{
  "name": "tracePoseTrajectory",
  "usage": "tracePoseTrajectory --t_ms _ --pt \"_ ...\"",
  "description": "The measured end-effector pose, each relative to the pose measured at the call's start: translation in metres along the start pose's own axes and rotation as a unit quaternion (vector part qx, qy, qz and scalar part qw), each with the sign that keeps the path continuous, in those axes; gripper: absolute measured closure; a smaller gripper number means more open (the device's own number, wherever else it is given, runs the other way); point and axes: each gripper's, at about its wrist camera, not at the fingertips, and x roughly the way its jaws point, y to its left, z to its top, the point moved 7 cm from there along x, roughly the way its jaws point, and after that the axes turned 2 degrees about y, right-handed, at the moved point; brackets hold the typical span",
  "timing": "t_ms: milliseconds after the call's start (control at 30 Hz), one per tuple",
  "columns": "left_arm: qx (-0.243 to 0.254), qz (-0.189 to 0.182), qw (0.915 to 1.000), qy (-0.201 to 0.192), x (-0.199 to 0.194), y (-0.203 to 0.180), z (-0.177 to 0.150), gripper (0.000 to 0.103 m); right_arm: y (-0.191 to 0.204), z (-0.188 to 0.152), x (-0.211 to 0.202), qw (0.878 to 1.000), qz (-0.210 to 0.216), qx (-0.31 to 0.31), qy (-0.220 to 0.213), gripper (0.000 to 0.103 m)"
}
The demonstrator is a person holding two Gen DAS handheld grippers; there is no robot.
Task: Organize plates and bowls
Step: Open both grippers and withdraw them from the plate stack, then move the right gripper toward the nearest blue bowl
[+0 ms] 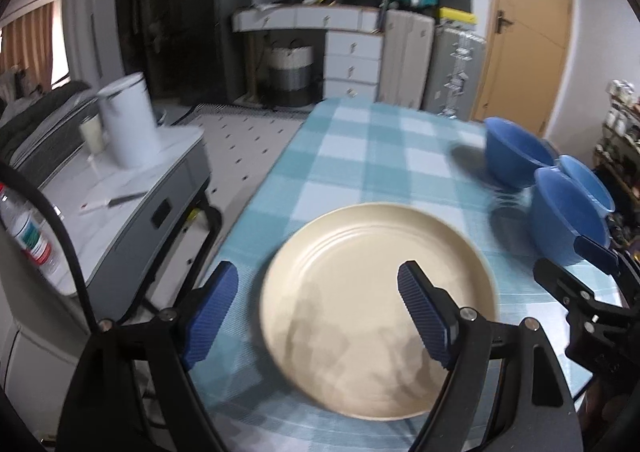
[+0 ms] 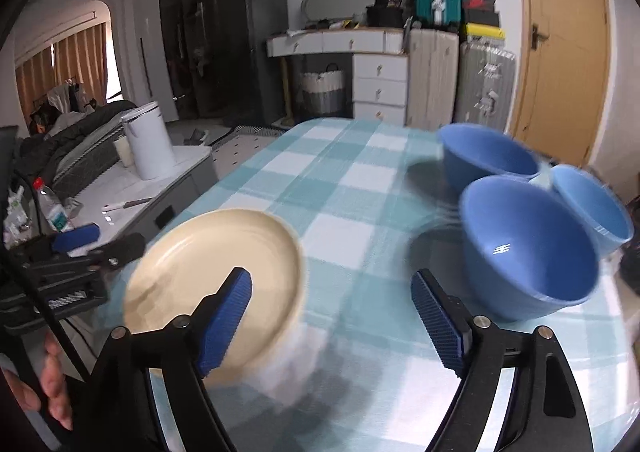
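Note:
A cream plate (image 1: 372, 304) lies on the teal checked tablecloth (image 1: 360, 155), near the table's left edge; it also shows in the right wrist view (image 2: 216, 272). Three blue bowls stand at the right: a near one (image 2: 528, 248), a far one (image 2: 488, 155) and a right one (image 2: 592, 203); they show in the left wrist view too (image 1: 568, 219). My left gripper (image 1: 318, 316) is open, empty, just above the plate's near part. My right gripper (image 2: 332, 324) is open, empty, over bare cloth between plate and near bowl.
A grey side cabinet (image 1: 132, 187) with a white canister (image 1: 128, 119) stands left of the table. A water bottle (image 2: 52, 207) sits nearer me on the left. Drawers, suitcases and a door (image 1: 528, 23) are beyond the table's far edge.

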Motion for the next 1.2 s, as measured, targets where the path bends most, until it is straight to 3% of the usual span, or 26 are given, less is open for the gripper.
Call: tracePoseTrajectory --t_ms 67,133,300,433,567,733,967,1033,1200 --pt "0.007 -0.01 0.9999 -0.011 -0.005 -0.01 0.003 0.019 -0.014 -0.001 -0.009 1.0 -0.009 0.004 -0.009 0.015" --pt "0.011 -0.02 0.9995 -0.021 -0.01 -0.02 0.005 0.003 -0.029 -0.001 -0.019 1.0 -0.014 0.012 -0.02 0.012" --pt "0.014 -0.027 0.9976 -0.063 -0.028 -0.047 0.011 0.0 -0.057 0.0 -0.047 0.998 -0.03 0.027 -0.055 0.01" --pt "0.016 -0.044 0.9965 -0.069 -0.033 -0.069 0.013 0.0 -0.082 0.002 -0.072 0.993 -0.051 0.049 -0.089 0.004" --pt "-0.006 -0.064 0.9925 -0.104 -0.046 -0.088 0.027 0.0 -0.103 0.007 -0.099 0.988 -0.037 0.083 -0.128 0.003" --pt "-0.005 -0.083 0.9887 -0.125 -0.055 -0.118 0.043 0.0 -0.118 0.011 -0.135 0.977 -0.053 0.092 -0.182 0.002" --pt "0.009 -0.117 0.9846 -0.13 -0.053 -0.187 0.059 0.0 -0.137 0.009 -0.164 0.971 -0.085 0.08 -0.209 0.002" --pt "0.024 -0.111 0.9845 -0.133 -0.048 -0.202 0.062 0.0 -0.148 0.009 -0.172 0.967 -0.093 0.092 -0.218 0.002" --pt "0.029 -0.117 0.9846 -0.126 -0.024 -0.228 0.06 0.0 -0.18 0.004 -0.181 0.963 -0.07 0.145 -0.218 0.001"
